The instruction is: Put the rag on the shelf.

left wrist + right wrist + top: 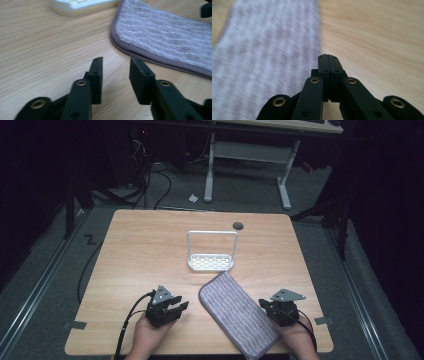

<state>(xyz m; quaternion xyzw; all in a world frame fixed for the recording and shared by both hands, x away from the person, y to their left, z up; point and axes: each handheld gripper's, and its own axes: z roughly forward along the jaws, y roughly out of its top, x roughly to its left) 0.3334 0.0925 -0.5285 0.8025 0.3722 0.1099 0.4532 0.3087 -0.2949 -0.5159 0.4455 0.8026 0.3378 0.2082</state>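
Note:
A folded grey-purple towel (pixel 238 313) lies diagonally on the wooden table (pixel 145 250), its near end over the front edge. Beyond it stands a white rack (pixel 211 251) with a slotted base and a tall wire frame. My left gripper (pixel 179 306) rests low on the table just left of the towel (pixel 165 35), open, with bare wood between its jaws. My right gripper (pixel 264 304) sits at the towel's right edge, shut with nothing between its jaws. In the right gripper view the shut gripper (pixel 327 55) points along the towel's (pixel 267 60) edge.
A dark round hole (pixel 238 225) marks the table's far edge. The rack's white base (pixel 80 6) lies ahead of the left gripper. Beyond the table stand white desk legs (pixel 247 167) and cables on grey floor. Tape tabs mark the front corners.

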